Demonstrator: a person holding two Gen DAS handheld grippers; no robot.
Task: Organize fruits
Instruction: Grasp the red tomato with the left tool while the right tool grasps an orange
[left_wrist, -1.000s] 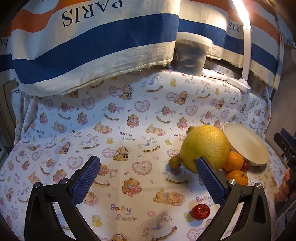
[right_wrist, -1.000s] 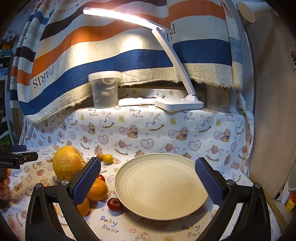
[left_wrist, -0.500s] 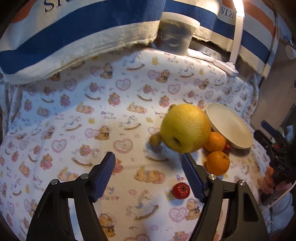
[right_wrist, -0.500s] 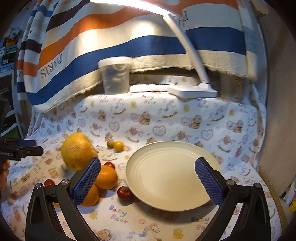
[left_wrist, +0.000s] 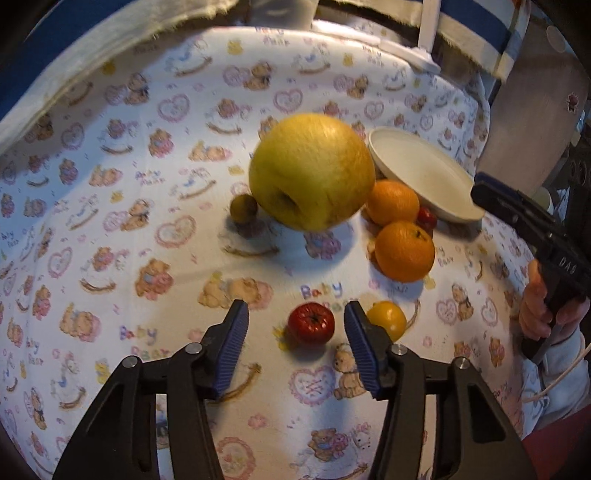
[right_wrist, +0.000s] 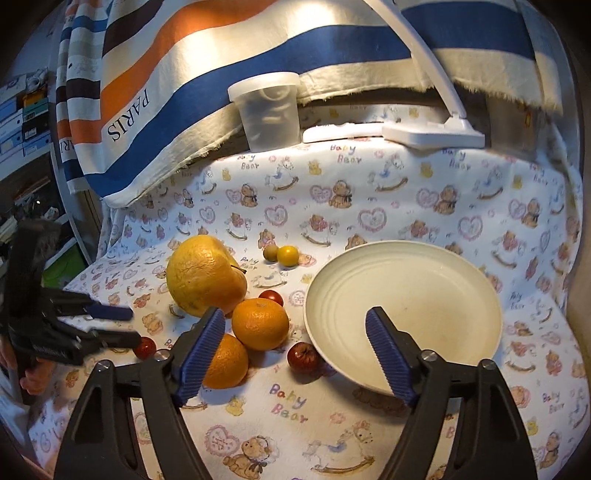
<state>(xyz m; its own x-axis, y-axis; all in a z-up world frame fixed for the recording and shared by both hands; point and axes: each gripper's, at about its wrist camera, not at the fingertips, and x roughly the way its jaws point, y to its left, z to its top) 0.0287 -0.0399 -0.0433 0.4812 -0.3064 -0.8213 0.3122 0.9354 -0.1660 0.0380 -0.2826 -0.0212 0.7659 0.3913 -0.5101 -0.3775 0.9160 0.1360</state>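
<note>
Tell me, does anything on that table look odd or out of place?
Only that the plate sits bare while every fruit lies loose on the cloth beside it. The big yellow fruit looks wrinkled and dented. Nothing looks spilled or broken.

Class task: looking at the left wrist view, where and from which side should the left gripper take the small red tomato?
Grip the small red tomato across its round middle, coming down from above. It sits stem-up, between the closing, not yet touching pads of the left gripper.
</note>
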